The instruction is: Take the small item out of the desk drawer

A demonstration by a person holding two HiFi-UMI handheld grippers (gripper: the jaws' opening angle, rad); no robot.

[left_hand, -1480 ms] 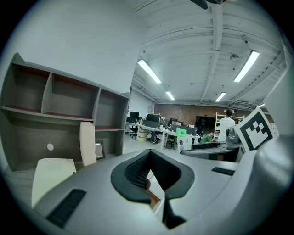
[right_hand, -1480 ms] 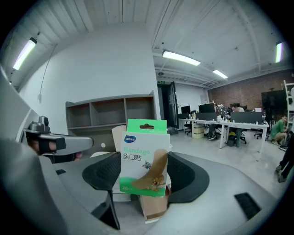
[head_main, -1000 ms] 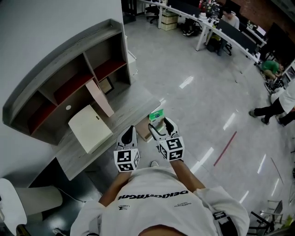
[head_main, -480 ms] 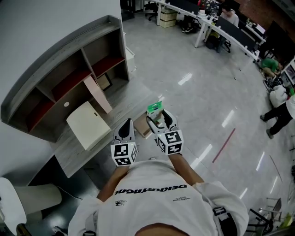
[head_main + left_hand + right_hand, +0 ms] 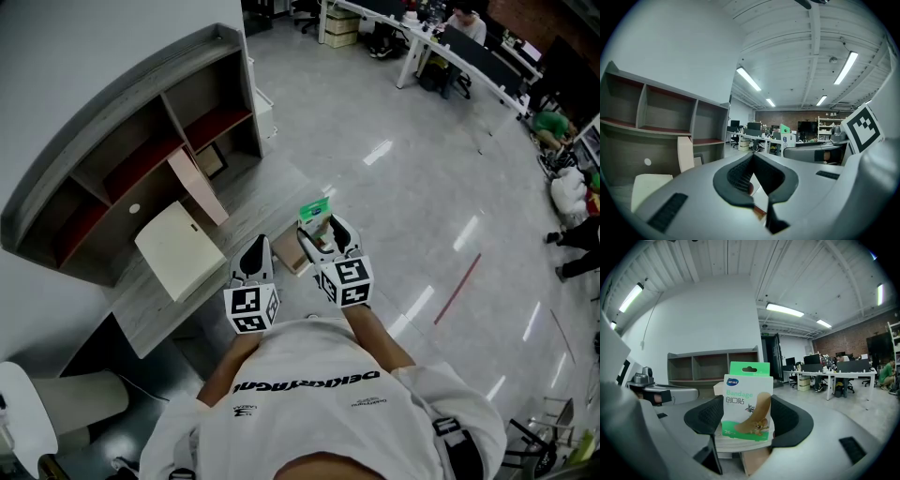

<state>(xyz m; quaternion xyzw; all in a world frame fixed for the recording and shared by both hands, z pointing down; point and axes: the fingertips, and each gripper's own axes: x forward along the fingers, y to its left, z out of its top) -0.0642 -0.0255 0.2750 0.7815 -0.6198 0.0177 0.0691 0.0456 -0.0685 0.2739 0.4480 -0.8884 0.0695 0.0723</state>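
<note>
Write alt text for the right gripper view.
The right gripper holds a green and white bandage box upright between its jaws, centre frame. Behind stand a wooden shelf unit against a white wall and, at right, office desks with seated people.

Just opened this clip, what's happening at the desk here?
A person stands at a grey desk with a tool in each hand. The right tool grips a green-and-white bandage box, held up above what looks like an open drawer at the desk's edge. The left tool is shut and empty, beside it. The box appears to be already out of the drawer.
</note>
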